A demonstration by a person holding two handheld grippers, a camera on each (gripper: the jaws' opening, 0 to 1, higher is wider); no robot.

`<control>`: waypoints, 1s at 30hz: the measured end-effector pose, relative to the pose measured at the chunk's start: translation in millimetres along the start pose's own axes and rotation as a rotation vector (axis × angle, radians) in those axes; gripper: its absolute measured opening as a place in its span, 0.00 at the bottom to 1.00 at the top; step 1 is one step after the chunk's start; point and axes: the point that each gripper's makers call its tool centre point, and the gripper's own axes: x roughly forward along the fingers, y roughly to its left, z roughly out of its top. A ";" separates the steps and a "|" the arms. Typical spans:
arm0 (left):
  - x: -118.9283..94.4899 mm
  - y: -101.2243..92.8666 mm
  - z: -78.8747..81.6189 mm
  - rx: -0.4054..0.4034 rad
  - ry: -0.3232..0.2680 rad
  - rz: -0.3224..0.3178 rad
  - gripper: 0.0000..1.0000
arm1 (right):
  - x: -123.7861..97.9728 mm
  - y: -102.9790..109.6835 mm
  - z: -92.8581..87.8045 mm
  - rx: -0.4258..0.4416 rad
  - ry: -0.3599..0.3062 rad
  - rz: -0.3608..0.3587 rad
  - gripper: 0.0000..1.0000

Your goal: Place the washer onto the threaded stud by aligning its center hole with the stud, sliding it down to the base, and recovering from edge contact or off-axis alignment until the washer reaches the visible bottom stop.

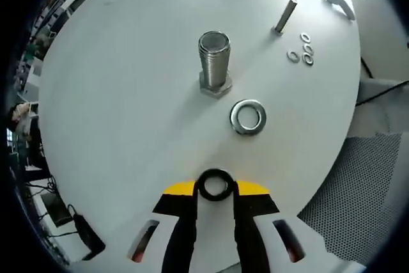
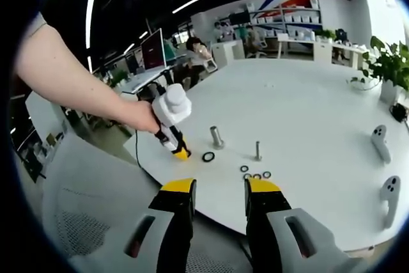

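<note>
Left gripper view: left tool (image 1: 216,191) pinches a dark washer (image 1: 216,184) at its tips, near counter (image 1: 115,107) edge. Large threaded stud (image 1: 213,62) upright mid-counter, silver washer (image 1: 248,117) flat just beside its hex base. Thin bolt (image 1: 284,16) w/ small washers (image 1: 301,49) toward far edge.

Right gripper view: right tool (image 2: 219,190) wide, nothing betw. tips, off counter's near edge. Person's hand (image 2: 137,116) holds left tool over the counter.

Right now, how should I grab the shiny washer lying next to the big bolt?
Pinch two opposite points of its outer rim, coming straight down. The washer lies flat on the table, so only its thin edge can be gripped.
</note>
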 end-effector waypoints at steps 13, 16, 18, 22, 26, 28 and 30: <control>-17.0 -0.6 8.6 0.067 -0.030 0.006 0.19 | 0.3 0.6 0.3 0.002 -0.001 0.003 0.32; -24.1 1.4 17.7 0.084 -0.055 0.003 0.19 | 0.5 0.8 0.3 0.000 0.000 0.004 0.32; -29.1 2.1 22.6 0.102 -0.067 0.003 0.19 | 0.4 0.5 0.5 0.002 -0.001 0.002 0.32; -40.2 6.3 30.8 0.145 -0.081 0.010 0.19 | 0.6 0.4 0.2 0.001 0.001 0.002 0.33; -51.5 9.2 41.5 0.169 -0.108 0.013 0.19 | 0.2 0.4 0.2 0.003 0.002 0.000 0.33; -56.2 9.4 46.7 0.182 -0.118 0.018 0.19 | 0.2 0.5 0.3 0.004 0.001 0.001 0.33; -58.3 10.6 52.1 0.192 -0.128 0.018 0.19 | 0.5 0.2 0.4 0.003 0.001 0.001 0.33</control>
